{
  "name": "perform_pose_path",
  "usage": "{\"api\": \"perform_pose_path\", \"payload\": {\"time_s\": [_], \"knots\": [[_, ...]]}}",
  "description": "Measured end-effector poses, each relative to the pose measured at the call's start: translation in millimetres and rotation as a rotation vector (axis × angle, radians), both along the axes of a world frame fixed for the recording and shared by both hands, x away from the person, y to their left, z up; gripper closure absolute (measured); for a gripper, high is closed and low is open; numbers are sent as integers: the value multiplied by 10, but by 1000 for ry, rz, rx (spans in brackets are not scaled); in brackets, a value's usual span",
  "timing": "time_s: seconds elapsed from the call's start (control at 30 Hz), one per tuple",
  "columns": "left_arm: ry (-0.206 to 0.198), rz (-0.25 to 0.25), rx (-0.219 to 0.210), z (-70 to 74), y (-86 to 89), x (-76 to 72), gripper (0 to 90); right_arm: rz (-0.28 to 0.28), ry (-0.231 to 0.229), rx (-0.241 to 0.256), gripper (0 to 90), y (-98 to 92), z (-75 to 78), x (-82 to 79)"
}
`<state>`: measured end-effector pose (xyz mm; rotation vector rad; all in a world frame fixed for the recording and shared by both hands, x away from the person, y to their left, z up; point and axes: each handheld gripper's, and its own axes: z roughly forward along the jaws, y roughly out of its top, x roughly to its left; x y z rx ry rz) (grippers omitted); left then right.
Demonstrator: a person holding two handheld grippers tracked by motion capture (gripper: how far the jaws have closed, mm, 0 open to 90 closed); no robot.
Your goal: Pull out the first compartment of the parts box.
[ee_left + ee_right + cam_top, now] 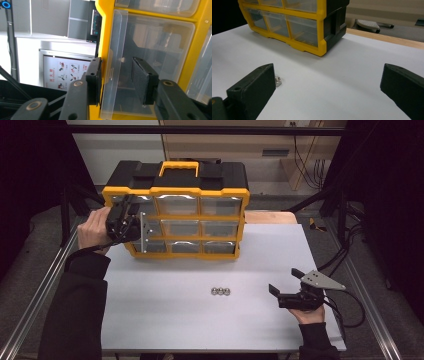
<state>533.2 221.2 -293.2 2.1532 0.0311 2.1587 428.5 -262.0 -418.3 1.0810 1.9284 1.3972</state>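
A yellow and black organiser [175, 180] with clear drawers stands at the back of the table. My left gripper [135, 216] is at its left column. In the left gripper view, the left gripper [117, 63] is open, its jaws straddling the clear front lip of a drawer [155, 50]. The lip lies against one jaw and apart from the other. Three small metal nuts [220, 291] lie in a row mid-table. My right gripper [285, 280] rests low at the front right, open and holding nothing. In the right gripper view, the right gripper [329, 71] has one nut [278, 81] beside its left jaw.
The white table top [190, 325] has free room in front of the organiser [294, 25]. A wooden strip [272, 216] runs behind the table at the right. Metal rails border both sides, and cables [345, 255] hang at the right.
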Motion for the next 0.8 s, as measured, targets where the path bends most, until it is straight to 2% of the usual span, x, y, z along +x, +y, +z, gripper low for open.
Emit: {"api": "perform_pose_path", "payload": {"time_s": [0.33,0.57,0.8], "knots": [[-38,13,32,-41,-10,3,694,2,3,3,5,8,-4,0],[-82,21,57,-78,-15,10,763,2,1,-3,5,8,-9,5],[-113,29,86,-115,-19,16,776,0,3,-2,5,9,-7,4]]}}
